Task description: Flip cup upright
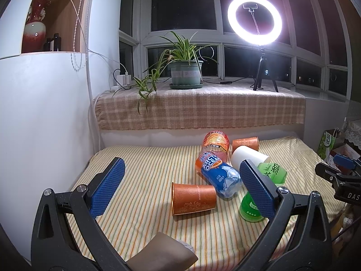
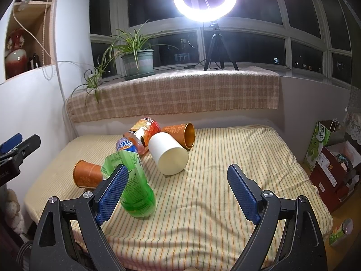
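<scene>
On the striped bed (image 2: 225,158), three cups and three bottles lie on their sides in one cluster. Cups: a near orange cup (image 1: 194,197), a far orange cup (image 1: 245,144), and a white cup (image 2: 168,154) between them. Bottles: a green bottle (image 2: 135,187), a blue-labelled bottle (image 1: 222,176) and an orange-labelled bottle (image 1: 215,144), touching one another. The blue-labelled bottle rests against the near orange cup's base. The left hand-held gripper (image 1: 182,185) is spread wide and holds nothing; the near orange cup lies between its fingers in view. The right hand-held gripper (image 2: 178,189) is likewise wide and empty, short of the white cup. Behind, a potted plant (image 1: 186,67) and a ring light (image 1: 255,20) stand on the sill.
</scene>
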Demonstrator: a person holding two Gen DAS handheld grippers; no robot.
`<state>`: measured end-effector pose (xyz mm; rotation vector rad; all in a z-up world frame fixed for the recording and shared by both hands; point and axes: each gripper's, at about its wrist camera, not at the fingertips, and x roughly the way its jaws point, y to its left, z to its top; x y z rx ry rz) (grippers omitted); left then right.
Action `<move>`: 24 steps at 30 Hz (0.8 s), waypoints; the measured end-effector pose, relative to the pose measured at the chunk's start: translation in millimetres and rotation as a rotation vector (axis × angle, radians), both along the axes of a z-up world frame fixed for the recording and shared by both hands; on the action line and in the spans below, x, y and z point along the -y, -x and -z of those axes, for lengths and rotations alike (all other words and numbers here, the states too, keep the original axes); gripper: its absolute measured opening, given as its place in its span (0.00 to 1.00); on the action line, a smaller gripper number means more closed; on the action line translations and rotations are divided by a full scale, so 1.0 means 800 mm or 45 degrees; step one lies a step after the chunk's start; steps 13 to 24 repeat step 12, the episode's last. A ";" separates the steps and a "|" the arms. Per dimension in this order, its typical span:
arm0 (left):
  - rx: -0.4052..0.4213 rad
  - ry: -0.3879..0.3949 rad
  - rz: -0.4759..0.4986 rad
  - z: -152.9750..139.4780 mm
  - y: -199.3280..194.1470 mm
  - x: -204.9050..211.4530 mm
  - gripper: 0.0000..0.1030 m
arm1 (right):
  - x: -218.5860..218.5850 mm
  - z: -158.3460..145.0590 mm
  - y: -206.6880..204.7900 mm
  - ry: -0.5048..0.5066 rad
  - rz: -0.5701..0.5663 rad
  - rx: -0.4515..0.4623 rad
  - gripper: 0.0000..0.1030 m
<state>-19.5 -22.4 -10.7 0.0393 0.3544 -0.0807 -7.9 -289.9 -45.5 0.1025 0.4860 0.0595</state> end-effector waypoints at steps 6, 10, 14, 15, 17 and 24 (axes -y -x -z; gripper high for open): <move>-0.002 0.001 -0.002 0.001 -0.002 -0.003 1.00 | -0.002 0.002 0.001 0.001 -0.004 -0.004 0.87; 0.006 -0.003 0.004 0.002 -0.001 -0.004 1.00 | -0.001 0.003 0.000 -0.001 -0.004 -0.004 0.87; 0.010 -0.012 -0.003 0.004 -0.001 -0.005 1.00 | -0.002 0.004 0.001 0.000 -0.004 -0.005 0.87; 0.010 -0.012 -0.003 0.004 -0.001 -0.005 1.00 | -0.002 0.004 0.001 0.000 -0.004 -0.005 0.87; 0.010 -0.012 -0.003 0.004 -0.001 -0.005 1.00 | -0.002 0.004 0.001 0.000 -0.004 -0.005 0.87; 0.010 -0.012 -0.003 0.004 -0.001 -0.005 1.00 | -0.002 0.004 0.001 0.000 -0.004 -0.005 0.87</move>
